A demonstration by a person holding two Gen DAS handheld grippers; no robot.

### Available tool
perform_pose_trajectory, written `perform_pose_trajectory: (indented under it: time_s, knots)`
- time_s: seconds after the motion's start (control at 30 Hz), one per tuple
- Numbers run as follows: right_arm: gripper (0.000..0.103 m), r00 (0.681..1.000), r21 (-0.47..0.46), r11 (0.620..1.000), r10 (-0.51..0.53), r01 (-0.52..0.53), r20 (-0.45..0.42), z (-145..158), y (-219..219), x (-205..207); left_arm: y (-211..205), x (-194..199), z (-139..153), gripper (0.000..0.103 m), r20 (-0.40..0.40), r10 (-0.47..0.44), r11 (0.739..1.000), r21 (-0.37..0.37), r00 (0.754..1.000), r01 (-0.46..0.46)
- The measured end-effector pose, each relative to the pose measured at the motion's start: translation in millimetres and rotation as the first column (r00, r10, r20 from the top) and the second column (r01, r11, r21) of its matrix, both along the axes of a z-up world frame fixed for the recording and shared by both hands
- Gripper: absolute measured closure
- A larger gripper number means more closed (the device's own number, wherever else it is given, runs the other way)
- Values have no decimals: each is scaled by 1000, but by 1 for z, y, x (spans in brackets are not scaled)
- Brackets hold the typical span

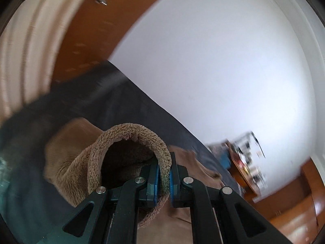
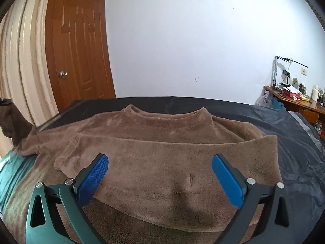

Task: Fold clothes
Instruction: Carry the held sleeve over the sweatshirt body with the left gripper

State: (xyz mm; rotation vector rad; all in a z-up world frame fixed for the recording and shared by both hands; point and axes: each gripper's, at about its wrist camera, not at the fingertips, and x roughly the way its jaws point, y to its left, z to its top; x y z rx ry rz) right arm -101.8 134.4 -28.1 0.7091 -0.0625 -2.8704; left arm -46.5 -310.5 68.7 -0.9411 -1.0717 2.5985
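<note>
1. While its blue pads pinch a fleece cuff (image 1: 130, 140), the left gripper (image 1: 164, 180) holds that sleeve end raised.
2. Spread wide and empty, the right gripper (image 2: 160, 174) hovers above the brown sweater (image 2: 162, 142), which lies on the dark bed cover (image 2: 284, 126).

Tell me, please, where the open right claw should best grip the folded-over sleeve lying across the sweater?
Probably the sleeve's cuff end, approached from the camera side: that edge lies free and flat on the sweater, within the right claw's span.
</note>
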Motion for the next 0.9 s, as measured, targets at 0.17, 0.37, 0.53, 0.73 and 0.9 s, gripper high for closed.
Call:
perform_pose_trajectory:
  time_s: [0.17, 0.37, 0.53, 0.73, 0.9]
  knots:
    - [1, 1000, -30, 1000, -3, 4, 7, 0, 5, -1, 69, -39, -14, 95, 41, -113, 993, -16, 993, 114]
    - [1, 1000, -13, 1000, 12, -12, 7, 1, 1, -1, 143, -66, -31, 95, 87, -218, 976, -2, 972, 219]
    - [1, 1000, -18, 1000, 10, -10, 8, 1, 3, -1, 201, -80, -30, 95, 84, -316, 949, 4, 945, 317]
    - [1, 1000, -44, 999, -11, 11, 15, 2, 13, -2, 273, -95, -35, 95, 119, -437, 898, 4, 892, 439]
    - [1, 999, -62, 998, -33, 34, 8, 4, 21, -1, 319, -109, -64, 94, 265, -523, 844, 28, 810, 536]
